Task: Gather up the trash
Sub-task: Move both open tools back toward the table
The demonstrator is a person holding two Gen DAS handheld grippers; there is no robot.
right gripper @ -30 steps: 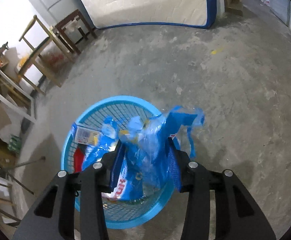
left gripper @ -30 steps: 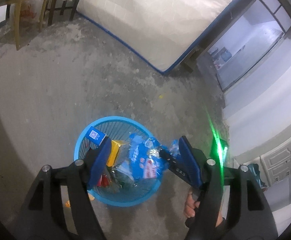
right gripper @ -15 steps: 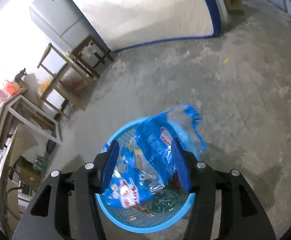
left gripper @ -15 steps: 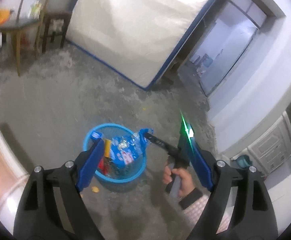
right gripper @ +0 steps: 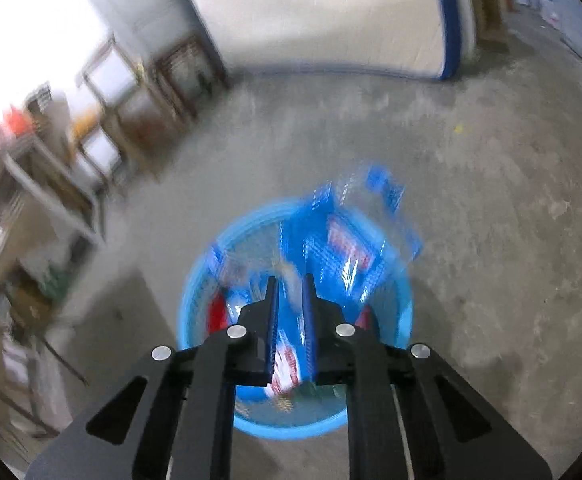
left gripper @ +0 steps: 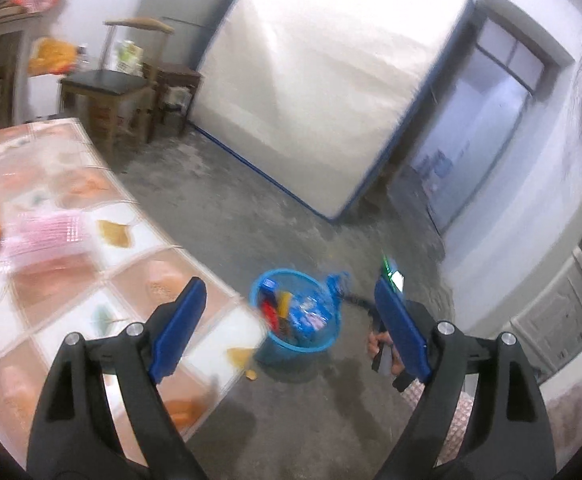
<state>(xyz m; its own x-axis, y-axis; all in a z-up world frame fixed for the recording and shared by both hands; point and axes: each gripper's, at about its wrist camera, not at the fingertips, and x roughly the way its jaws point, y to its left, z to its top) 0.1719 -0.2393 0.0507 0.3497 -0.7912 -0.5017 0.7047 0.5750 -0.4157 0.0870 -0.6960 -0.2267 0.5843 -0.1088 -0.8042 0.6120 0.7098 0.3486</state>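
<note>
A blue mesh trash basket (left gripper: 259,287) stands on the concrete floor beside the table, filled with wrappers and a large blue plastic bag (right gripper: 365,236) that sticks out over its rim (right gripper: 195,280). My left gripper (left gripper: 289,320) is wide open and empty, raised high above the table edge. My right gripper (right gripper: 289,292) hovers above the basket with its jaws nearly closed and nothing between them. It also shows in the left wrist view (left gripper: 353,300), held at the basket's right.
A table with a patterned cloth (left gripper: 71,248) carries a pink item (left gripper: 47,236). A mattress (left gripper: 315,80) leans on the wall. Wooden chairs (left gripper: 123,76) stand behind. A small orange scrap (left gripper: 251,376) lies by the basket. White cabinets (left gripper: 559,320) are at the right.
The right gripper let go of the blue bag, which dropped into the basket, then narrowed its jaws. Both grippers rose; the left one moved back over the table.
</note>
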